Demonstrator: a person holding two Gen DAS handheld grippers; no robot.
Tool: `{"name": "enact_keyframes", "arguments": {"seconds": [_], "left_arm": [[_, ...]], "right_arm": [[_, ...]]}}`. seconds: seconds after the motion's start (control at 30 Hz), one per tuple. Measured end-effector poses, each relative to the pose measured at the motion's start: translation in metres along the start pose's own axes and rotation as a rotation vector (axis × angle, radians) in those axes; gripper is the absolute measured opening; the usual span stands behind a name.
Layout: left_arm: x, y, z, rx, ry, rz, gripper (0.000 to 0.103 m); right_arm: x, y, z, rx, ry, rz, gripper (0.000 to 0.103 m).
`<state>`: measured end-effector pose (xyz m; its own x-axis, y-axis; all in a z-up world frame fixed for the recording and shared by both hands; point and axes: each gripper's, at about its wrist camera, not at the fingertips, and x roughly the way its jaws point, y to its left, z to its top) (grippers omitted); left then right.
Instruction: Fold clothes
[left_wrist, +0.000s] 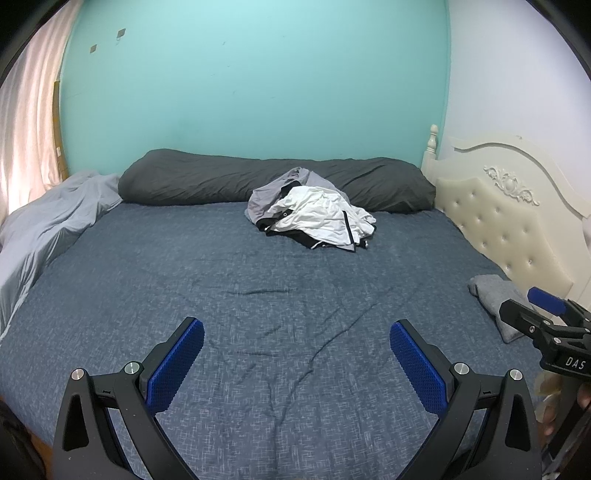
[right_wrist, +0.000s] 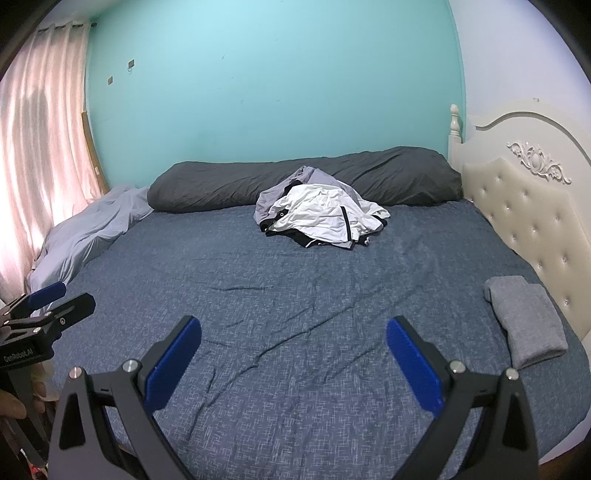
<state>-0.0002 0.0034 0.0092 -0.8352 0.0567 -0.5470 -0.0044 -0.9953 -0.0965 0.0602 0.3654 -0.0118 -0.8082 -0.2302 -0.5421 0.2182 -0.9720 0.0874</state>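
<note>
Blue-padded fingers (left_wrist: 184, 354) of the left gripper (left_wrist: 296, 363) are spreading wide apart over the near part of the bed (left_wrist: 147, 288), holding nothing — the right gripper (right_wrist: 293, 363) is doing the same in its own view, its jaws gaping and empty above the wrinkled blue sheet. Each gripper is showing up at the edge of the other's camera, side by side and apart.

Well beyond both grippers, a crumpled pile of clothes (left_wrist: 314, 214) is lying toward the far side of the bed: a white garment with black trim is sitting on top of a grey one, and the heap is resting just in front of a long dark grey pillow (left_wrist: 184, 177) that is running along the teal wall. Neither gripper is touching the pile.

A folded grey garment (right_wrist: 524, 317) is lying flat near the cream tufted headboard (right_wrist: 535, 221), just to the right of the right gripper. A light grey duvet (left_wrist: 48, 225) is bunching at the left edge, beside a pink curtain (right_wrist: 37, 147).
</note>
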Motion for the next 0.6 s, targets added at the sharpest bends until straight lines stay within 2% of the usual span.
{"name": "enact_keyframes", "arguments": {"seconds": [0.6], "left_arm": [[0.0045,-0.0009,-0.0021,0.002,0.002,-0.003,0.103]], "right_arm": [[0.0010,-0.0005,-0.0033,0.000,-0.001,0.001,0.101]]}}
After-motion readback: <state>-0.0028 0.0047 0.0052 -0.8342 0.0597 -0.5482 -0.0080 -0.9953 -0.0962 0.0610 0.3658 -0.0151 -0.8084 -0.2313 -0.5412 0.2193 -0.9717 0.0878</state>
